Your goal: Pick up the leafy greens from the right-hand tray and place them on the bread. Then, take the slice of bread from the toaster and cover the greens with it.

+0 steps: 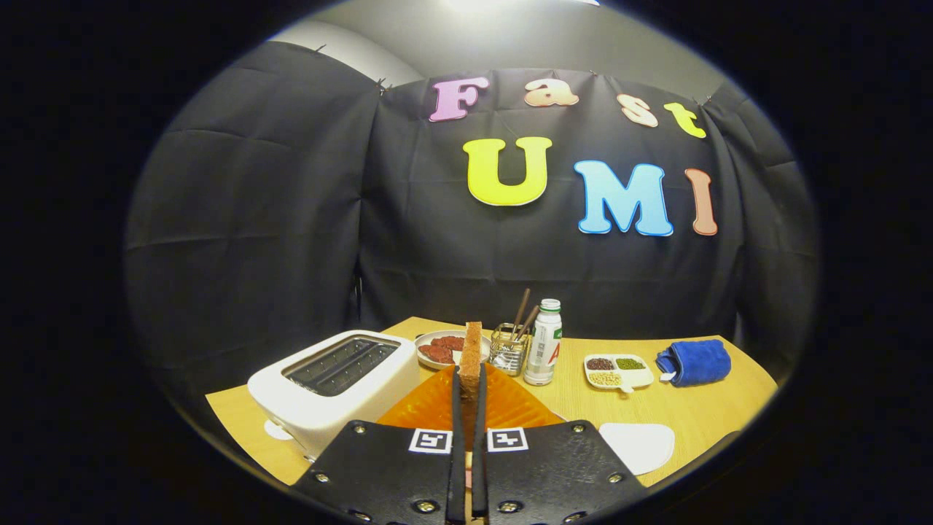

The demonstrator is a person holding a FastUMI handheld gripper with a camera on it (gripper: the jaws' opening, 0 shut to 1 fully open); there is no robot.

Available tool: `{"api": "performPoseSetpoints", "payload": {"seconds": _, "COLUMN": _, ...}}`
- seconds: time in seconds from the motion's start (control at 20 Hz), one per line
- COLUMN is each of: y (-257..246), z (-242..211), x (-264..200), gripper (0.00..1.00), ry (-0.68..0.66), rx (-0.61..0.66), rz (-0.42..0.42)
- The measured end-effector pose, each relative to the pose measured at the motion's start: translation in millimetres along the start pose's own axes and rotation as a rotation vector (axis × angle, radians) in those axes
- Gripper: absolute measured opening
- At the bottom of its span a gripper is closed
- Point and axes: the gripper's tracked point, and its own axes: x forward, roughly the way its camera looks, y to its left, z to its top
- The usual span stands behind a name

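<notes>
The gripper (468, 379) clamps a brown, upright slice of bread (471, 354) between its fingers. Beyond them, a plate (428, 341) holds red meat slices.

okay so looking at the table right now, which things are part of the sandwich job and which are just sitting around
Part of the job:
- brown bread slice, upright, clamped between the fingers of the gripper
- white two-slot toaster
- orange ridged tray

Just lying about:
- round plate of red meat slices
- wire holder with sticks
- white green-capped bottle
- three-part white dish of beans
- folded blue cloth
</notes>
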Motion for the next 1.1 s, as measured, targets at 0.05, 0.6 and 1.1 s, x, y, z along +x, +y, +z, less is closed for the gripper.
{"api": "performPoseSetpoints", "payload": {"seconds": 0.05, "y": -4, "z": -6, "x": -2, "gripper": 0.04, "ry": 0.011, "rx": -0.007, "rz": -0.006}}
{"api": "performPoseSetpoints", "payload": {"seconds": 0.6, "y": -3, "z": -52, "x": 23, "gripper": 0.04, "ry": 0.047, "rx": 0.085, "rz": 0.039}}
{"api": "performPoseSetpoints", "payload": {"seconds": 1.1, "y": -29, "z": -87, "x": 43, "gripper": 0.04, "ry": 0.113, "rx": 0.186, "rz": 0.004}}
